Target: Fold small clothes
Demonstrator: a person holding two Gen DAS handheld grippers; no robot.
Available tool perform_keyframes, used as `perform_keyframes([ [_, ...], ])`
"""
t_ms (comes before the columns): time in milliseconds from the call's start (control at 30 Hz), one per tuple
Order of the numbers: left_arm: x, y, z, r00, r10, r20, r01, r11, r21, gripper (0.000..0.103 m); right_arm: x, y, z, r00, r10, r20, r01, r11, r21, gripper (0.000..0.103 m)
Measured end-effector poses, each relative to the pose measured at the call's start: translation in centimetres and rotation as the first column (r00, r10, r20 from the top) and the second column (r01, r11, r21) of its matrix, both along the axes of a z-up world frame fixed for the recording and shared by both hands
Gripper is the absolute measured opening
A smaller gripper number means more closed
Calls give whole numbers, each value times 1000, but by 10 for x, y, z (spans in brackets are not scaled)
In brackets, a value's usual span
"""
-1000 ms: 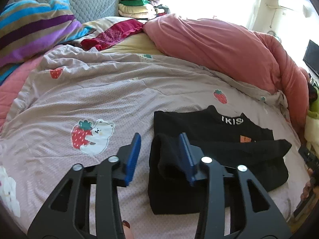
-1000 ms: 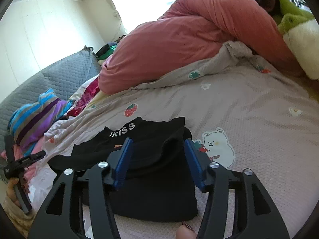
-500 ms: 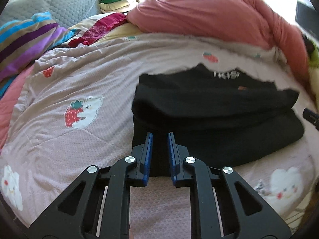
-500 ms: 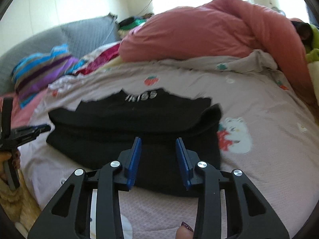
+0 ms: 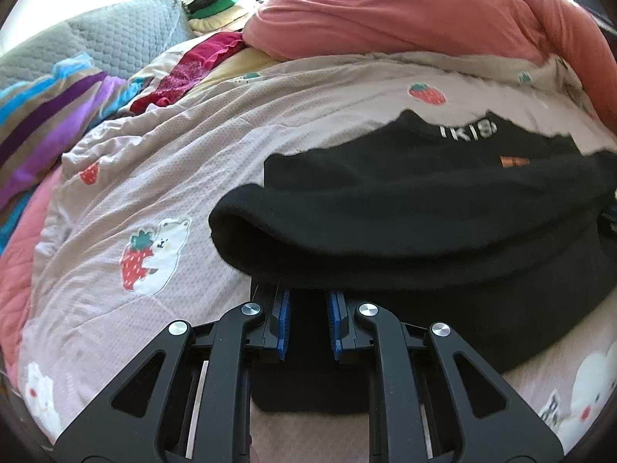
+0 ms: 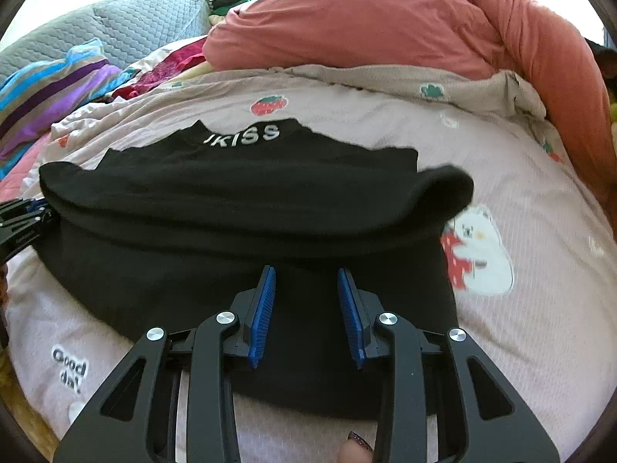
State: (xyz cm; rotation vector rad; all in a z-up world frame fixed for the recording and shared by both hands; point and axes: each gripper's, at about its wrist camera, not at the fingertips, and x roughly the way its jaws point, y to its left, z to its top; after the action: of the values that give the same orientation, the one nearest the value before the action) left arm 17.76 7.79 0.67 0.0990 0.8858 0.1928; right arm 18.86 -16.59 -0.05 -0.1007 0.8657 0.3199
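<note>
A black top (image 5: 424, 239) (image 6: 231, 200) with white collar lettering (image 6: 246, 137) lies flat on the bedspread, collar at the far side. A thick rolled fold (image 5: 270, 223) runs across its middle. My left gripper (image 5: 308, 297) is over the top's near left corner. Its jaws are almost together, its tips are hidden under the roll, and black cloth shows in the slit. My right gripper (image 6: 306, 274) hovers over the near right part with a clear gap between its jaws. The cloth under it lies flat and unpinched. The left gripper (image 6: 19, 223) also shows at the left edge of the right wrist view.
The pink bedspread (image 5: 115, 193) has strawberry and bear prints. A bulky salmon duvet (image 6: 385, 27) is heaped along the far side. A striped blanket (image 5: 50, 115) and a red garment (image 5: 193, 65) lie at the far left, and folded clothes (image 5: 219, 7) are stacked by the grey headboard (image 6: 127, 27).
Both grippers drew their jaws in and moved forward and down over the top's near hem. The left gripper's finger left the fold it stood in. The top itself has stayed put.
</note>
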Motion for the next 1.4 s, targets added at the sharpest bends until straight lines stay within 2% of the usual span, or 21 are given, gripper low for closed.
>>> perform_keyframes([
  [300,39,10,-2,1000,12,-20,-13,998,-63,9,39,6,4,1000,-15,14,15,1000,-5,32],
  [433,59,26,6,999,43,-12,-44,990,-131,9,61,2,8,999,-47,3,47,998,34,32],
  [600,78,45,20,996,91,16,-88,984,-152,14,83,-9,15,993,-115,10,114,991,76,32],
  [767,84,74,30,988,152,39,-141,967,-212,16,90,-27,24,985,-171,32,167,981,102,33],
  [900,84,89,19,986,164,15,-153,950,-272,19,93,-46,21,977,-211,16,208,973,102,40],
  [1000,85,88,9,992,125,13,-118,960,-254,30,95,-52,17,979,-205,-6,204,973,106,42],
  [1067,86,86,4,994,104,13,-98,968,-232,32,98,-53,14,979,-203,-15,204,974,97,43],
  [1300,88,95,-9,997,81,10,-74,954,-289,34,118,-49,-2,976,-201,-80,208,973,95,45],
  [1367,87,98,-14,997,82,11,-75,948,-309,34,120,-49,-4,975,-208,-83,216,970,110,40],
  [1400,86,99,-15,997,83,12,-75,946,-316,32,120,-49,-5,973,-214,-84,223,968,116,34],
])
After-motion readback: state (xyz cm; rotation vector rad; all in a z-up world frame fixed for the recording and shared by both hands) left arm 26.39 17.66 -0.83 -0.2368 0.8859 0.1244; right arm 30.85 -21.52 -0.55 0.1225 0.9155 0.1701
